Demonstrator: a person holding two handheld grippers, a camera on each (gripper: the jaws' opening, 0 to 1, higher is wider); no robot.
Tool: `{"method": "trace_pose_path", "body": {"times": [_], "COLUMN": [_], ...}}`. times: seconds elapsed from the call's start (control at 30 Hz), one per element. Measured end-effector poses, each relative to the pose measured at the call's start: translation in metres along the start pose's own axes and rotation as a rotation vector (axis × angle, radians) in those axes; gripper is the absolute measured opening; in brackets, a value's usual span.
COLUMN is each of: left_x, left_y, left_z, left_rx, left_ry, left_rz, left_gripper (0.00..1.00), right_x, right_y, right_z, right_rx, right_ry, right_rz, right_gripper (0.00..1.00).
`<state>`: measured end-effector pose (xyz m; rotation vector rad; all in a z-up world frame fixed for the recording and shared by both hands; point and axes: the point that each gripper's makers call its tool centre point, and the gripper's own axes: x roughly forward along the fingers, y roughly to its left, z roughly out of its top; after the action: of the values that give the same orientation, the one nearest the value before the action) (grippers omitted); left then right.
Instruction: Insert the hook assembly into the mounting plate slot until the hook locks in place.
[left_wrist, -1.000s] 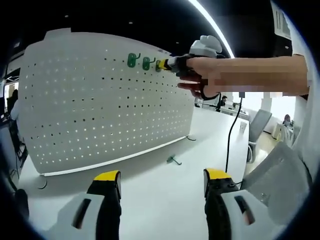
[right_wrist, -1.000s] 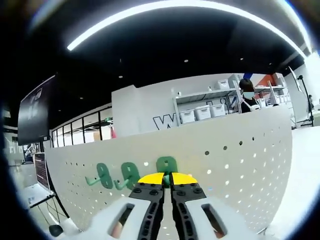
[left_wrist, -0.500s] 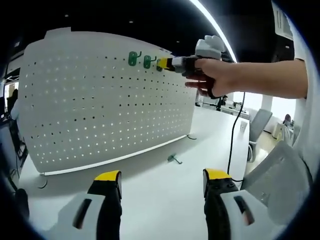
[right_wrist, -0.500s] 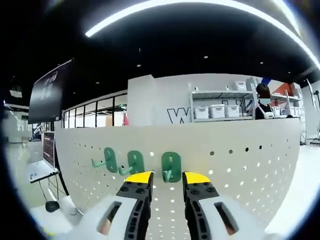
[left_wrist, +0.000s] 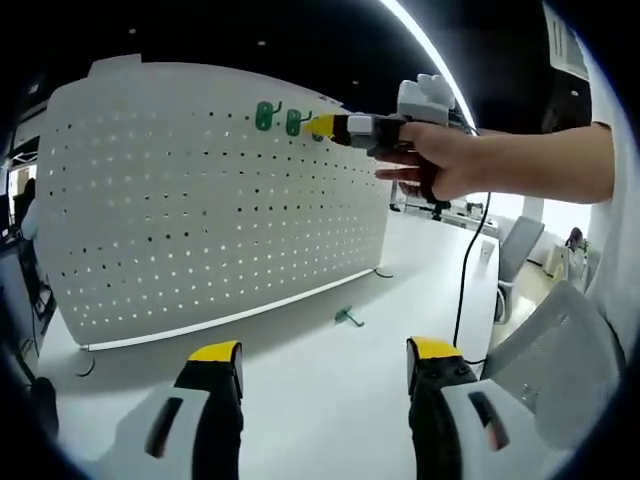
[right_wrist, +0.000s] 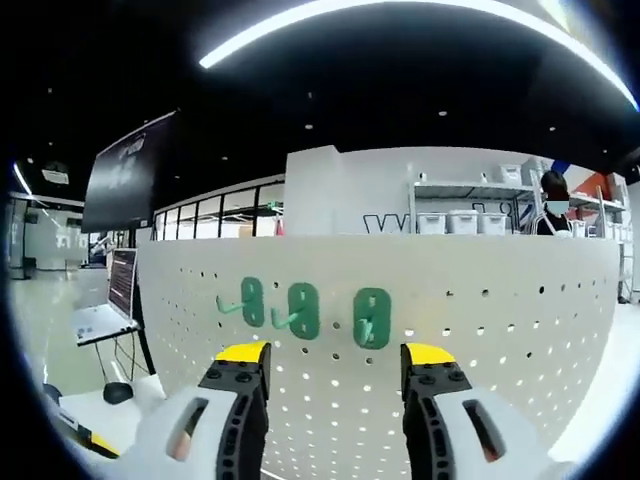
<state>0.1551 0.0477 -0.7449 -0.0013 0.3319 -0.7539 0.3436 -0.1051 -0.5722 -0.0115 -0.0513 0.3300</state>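
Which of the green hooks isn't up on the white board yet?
The green hook lying flat on the white table below the board. The other three hooks hang in a row near the top.

You are working with a left gripper (left_wrist: 325, 362) and a right gripper (right_wrist: 337, 367) that are both showing yellow-tipped black jaws on pale grey bodies, while a black cable (left_wrist: 463, 270) is trailing from your bare-armed hand (left_wrist: 440, 165).

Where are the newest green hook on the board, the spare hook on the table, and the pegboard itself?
Rightmost green hook (right_wrist: 371, 318), right gripper view: its backplate.
Loose hook (left_wrist: 348, 318), left gripper view: its middle.
White pegboard (left_wrist: 200, 210), left gripper view: bare perforated face.
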Motion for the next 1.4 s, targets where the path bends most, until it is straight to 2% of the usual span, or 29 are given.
{"method": "trace_pose_path", "body": {"times": [0.23,0.53,0.63,0.8,1.1,1.4], "left_x": [0.001,0.001,0.001,0.001,0.001,0.001], "left_y": [-0.001,-0.003,-0.003,-0.004,-0.003,-0.003], "left_z": [-0.001,-0.001,-0.002,-0.003,-0.003,-0.004], "left_rx": [-0.001,0.002,0.004,0.006,0.008,0.005], "left_ry": [0.003,0.007,0.009,0.014,0.019,0.02], "left_rz": [-0.003,-0.007,-0.006,-0.008,-0.006,-0.008], "left_gripper": [0.69,0.69,0.69,0.69,0.69,0.69], "right_x": [-0.006,-0.027,-0.036,-0.041,-0.051,-0.077], "right_y": [-0.002,0.002,0.006,0.002,0.005,0.005], "right_z": [0.002,-0.006,-0.012,-0.017,-0.021,-0.039], "right_rx": [0.023,0.033,0.012,0.054,0.05,0.042], "right_ry": [-0.021,-0.036,-0.029,-0.026,-0.016,0.025], "right_rz": [0.012,0.086,0.114,0.11,0.147,0.19], "right_gripper": [0.5,0.55,0.55,0.56,0.55,0.57]}}
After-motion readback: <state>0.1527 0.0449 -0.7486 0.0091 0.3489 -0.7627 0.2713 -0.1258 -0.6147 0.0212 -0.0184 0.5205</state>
